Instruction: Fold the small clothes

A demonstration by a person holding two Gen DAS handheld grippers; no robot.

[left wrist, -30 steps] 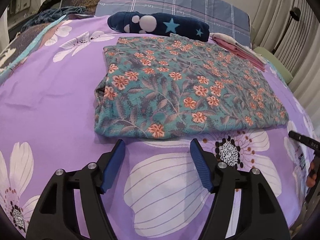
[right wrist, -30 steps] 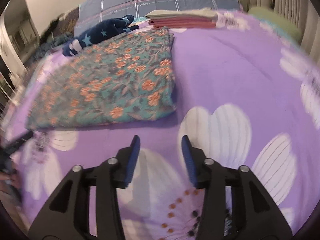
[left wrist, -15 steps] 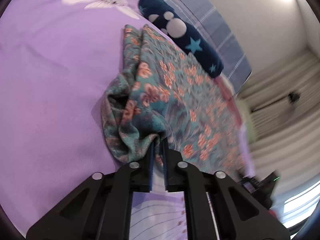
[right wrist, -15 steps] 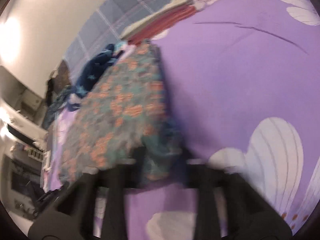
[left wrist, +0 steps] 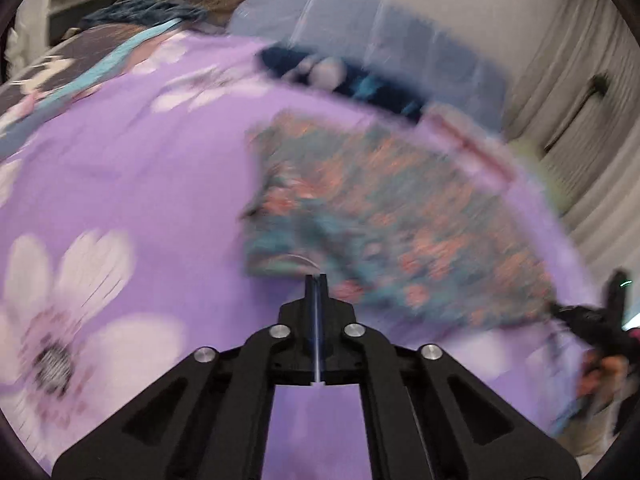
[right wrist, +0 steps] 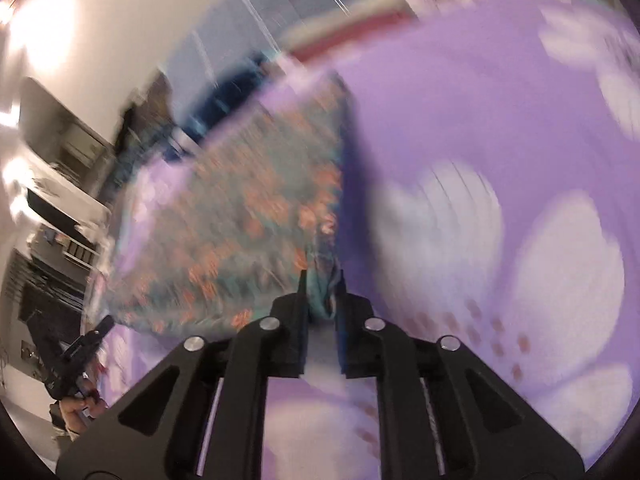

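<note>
Folding step: near edge pinched, judged ready to lift.
Garment (left wrist: 392,208): lay on the bed (left wrist: 140,184).
Left hand-held gripper (left wrist: 316,280): pressed together at its corner.
Right hand-held gripper (right wrist: 322,280): pinching cloth.
Next: carry both corners across together.

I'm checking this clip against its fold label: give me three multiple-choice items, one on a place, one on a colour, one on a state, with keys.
1. Where does the floral garment lie?
A. on the purple bedspread
B. on a wooden floor
C. in a basket

2. What colours is the garment?
A. plain white
B. teal with orange flowers
C. black and yellow stripes

3. How is the right gripper?
A. wide open, clear of cloth
B. shut on a corner of the garment
C. out of view

Key: 1 A, purple bedding shows on all sides of it. 2 B, the print reads teal and orange despite blur. 3 B, teal cloth is bunched between its fingers in the right wrist view.
</note>
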